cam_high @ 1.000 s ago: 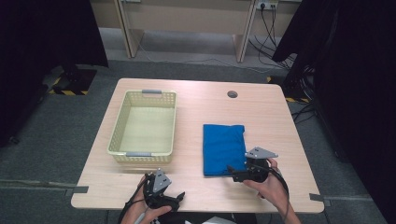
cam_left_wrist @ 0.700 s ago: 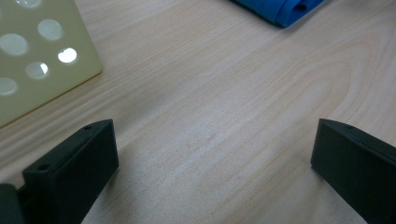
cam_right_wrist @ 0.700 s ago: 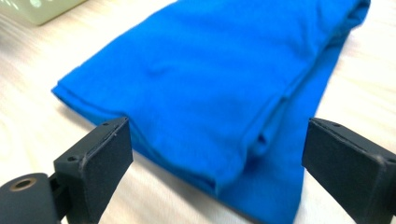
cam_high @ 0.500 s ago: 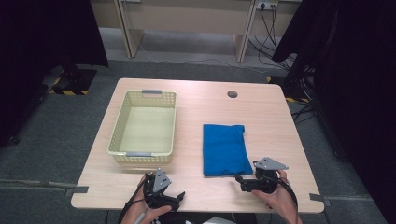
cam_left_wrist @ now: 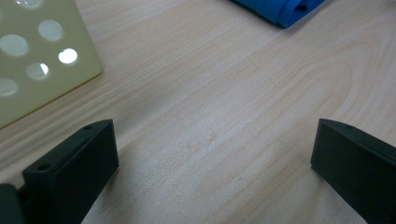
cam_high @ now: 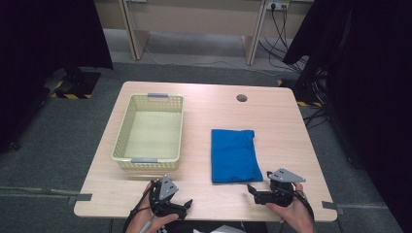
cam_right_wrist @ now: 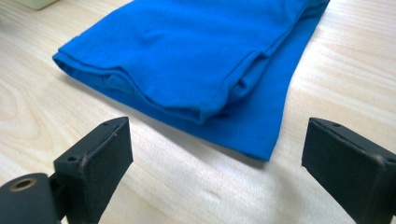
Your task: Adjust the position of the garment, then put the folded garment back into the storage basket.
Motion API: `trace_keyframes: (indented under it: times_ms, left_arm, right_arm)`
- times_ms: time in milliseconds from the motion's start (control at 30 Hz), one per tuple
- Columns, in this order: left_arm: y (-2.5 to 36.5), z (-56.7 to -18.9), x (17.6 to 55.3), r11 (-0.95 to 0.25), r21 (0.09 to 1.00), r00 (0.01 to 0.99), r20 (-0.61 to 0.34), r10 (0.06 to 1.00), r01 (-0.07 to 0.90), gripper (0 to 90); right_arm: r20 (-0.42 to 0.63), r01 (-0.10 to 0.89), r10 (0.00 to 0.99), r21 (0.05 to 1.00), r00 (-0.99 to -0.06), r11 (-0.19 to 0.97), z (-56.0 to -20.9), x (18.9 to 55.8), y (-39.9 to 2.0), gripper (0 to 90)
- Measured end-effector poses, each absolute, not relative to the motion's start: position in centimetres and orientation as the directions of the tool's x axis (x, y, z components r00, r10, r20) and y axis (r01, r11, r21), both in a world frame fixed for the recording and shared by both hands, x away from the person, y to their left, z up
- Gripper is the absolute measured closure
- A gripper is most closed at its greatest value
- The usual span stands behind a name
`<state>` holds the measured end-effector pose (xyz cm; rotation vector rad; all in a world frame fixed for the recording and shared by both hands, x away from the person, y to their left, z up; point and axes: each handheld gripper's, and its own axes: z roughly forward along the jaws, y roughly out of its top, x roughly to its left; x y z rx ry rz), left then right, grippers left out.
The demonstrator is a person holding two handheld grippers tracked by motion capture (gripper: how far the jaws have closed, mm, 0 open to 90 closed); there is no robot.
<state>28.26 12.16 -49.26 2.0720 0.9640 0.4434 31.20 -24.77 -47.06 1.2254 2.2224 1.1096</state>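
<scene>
Fingers (cam_high: 252, 189) of the right gripper (cam_high: 257, 192) stood wide apart with nothing between them, seen from the high view at about five o'clock on the table (cam_high: 272, 116), just short of the near edge of the blue cloth (cam_high: 233, 155). That cloth lay folded into a flat rectangle right of the table's middle, its long side running toward twelve o'clock, well apart from the pale yellow basket (cam_high: 150, 130) at about nine o'clock. The left gripper (cam_high: 182, 206) sat at the near edge around seven o'clock, held in a hand (cam_high: 150, 221).

From the left gripper view, both black fingers (cam_left_wrist: 74, 168) were spread wide over bare wood, nothing held. A corner of the basket's perforated wall (cam_left_wrist: 42, 70) showed at ten o'clock, and a corner of the blue cloth (cam_left_wrist: 285, 11) at one o'clock.

From the right gripper view, the fingers (cam_right_wrist: 98, 154) again gaped wide, empty, with the blue cloth (cam_right_wrist: 187, 56) lying just beyond them toward twelve o'clock. Its folded layers stacked unevenly, the upper fold rounded and slightly rumpled at the near edge, a thinner bottom layer sticking out toward five o'clock. No brand, label or writing could be read on it anywhere.
</scene>
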Motion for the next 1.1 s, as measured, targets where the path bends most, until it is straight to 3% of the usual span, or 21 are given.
trace_keyframes:
  times_ms: [1100]
  left_arm:
    - [12.1, -49.3, 28.3, -0.397, 0.78, 0.649, -0.015, 0.761, 0.484, 0.0]
  right_arm:
    - [0.085, 0.558, 0.833, 0.779, -0.547, 0.287, -47.7, 29.2, -26.1, 8.8]
